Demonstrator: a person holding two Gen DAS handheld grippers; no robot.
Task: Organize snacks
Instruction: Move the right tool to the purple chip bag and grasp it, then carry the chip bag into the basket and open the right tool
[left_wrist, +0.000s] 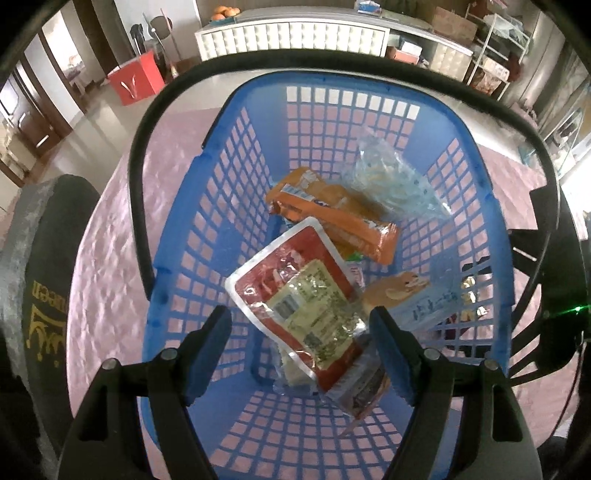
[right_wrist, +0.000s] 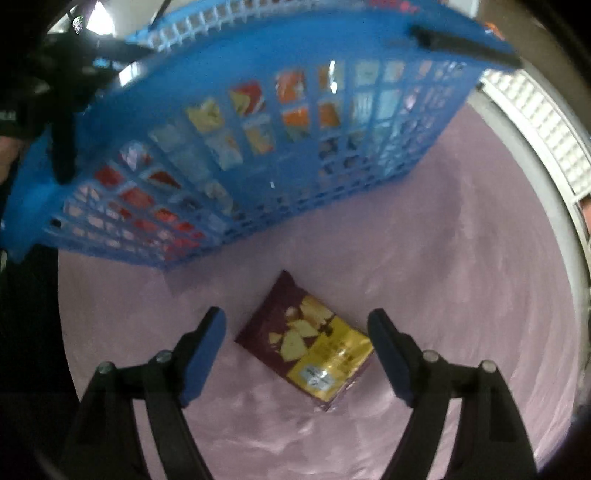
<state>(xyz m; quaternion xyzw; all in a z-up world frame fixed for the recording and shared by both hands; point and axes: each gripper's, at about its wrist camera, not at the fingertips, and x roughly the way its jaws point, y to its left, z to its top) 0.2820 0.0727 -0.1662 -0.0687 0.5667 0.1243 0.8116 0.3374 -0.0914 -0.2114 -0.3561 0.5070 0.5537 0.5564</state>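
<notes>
In the left wrist view, the left gripper (left_wrist: 299, 339) points steeply down into a blue basket (left_wrist: 192, 206) that stands on a pink tablecloth (left_wrist: 107, 280). Its blue-padded fingers (left_wrist: 207, 354) stand well apart, pressing on nothing. Between them, seen from above, lies a red pouch (left_wrist: 295, 295) with a pale printed label, tilted with its top corner toward 11 o'clock; it rests on other packets in the basket, and whether the pads brush it cannot be told. At 12 o'clock from the pouch lies an orange packet (left_wrist: 332, 214), and at 1 o'clock a clear blue-printed bag (left_wrist: 395, 184) leans against the far wall. At 3 o'clock sits a pale wrapped bun (left_wrist: 402, 291). The basket's black handle (left_wrist: 147, 155) arches around its rim. The other gripper's black frame shows at 3 o'clock of the picture, outside the basket.

In the right wrist view, the right gripper (right_wrist: 297, 350) points down at the tablecloth (right_wrist: 461, 258), fingers (right_wrist: 205, 350) spread wide and empty. Between them, flat on the cloth, lies a dark purple and yellow chip packet (right_wrist: 306, 343), its corner aimed toward 12 o'clock, touching neither pad as far as the blur allows. The basket (right_wrist: 332, 44) fills the upper picture from 9 to 1 o'clock, just beside the packet, with snack wrappers showing through its lattice.
</notes>
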